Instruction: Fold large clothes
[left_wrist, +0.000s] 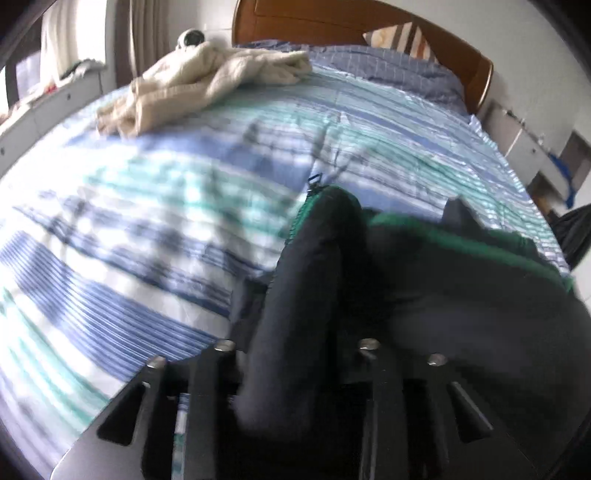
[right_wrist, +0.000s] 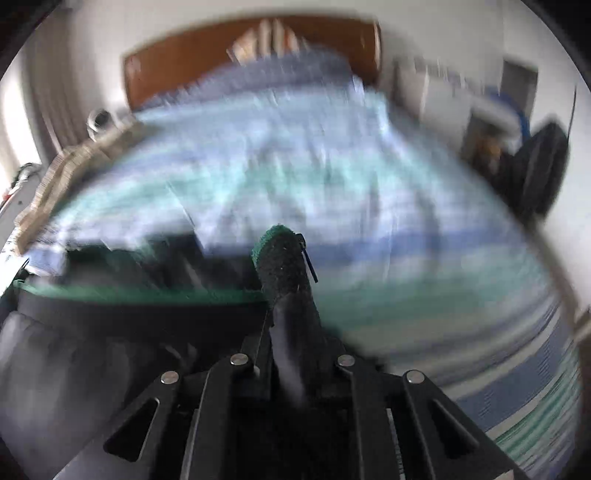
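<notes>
A dark garment with green trim (left_wrist: 461, 280) hangs between both grippers above the striped bed. My left gripper (left_wrist: 303, 332) is shut on a bunched corner of it, which rises between the fingers and hides them; a zipper pull shows at its top. My right gripper (right_wrist: 291, 314) is shut on another bunched corner with a green edge (right_wrist: 273, 236). The rest of the garment (right_wrist: 110, 306) stretches away to the left in the right wrist view. The right wrist view is heavily motion-blurred.
A bed with a blue, white and teal striped cover (left_wrist: 147, 206) fills both views. A cream knitted garment (left_wrist: 199, 85) lies crumpled at its far left. A wooden headboard (left_wrist: 332, 22) and pillows stand behind. Furniture (left_wrist: 535, 147) stands at the right.
</notes>
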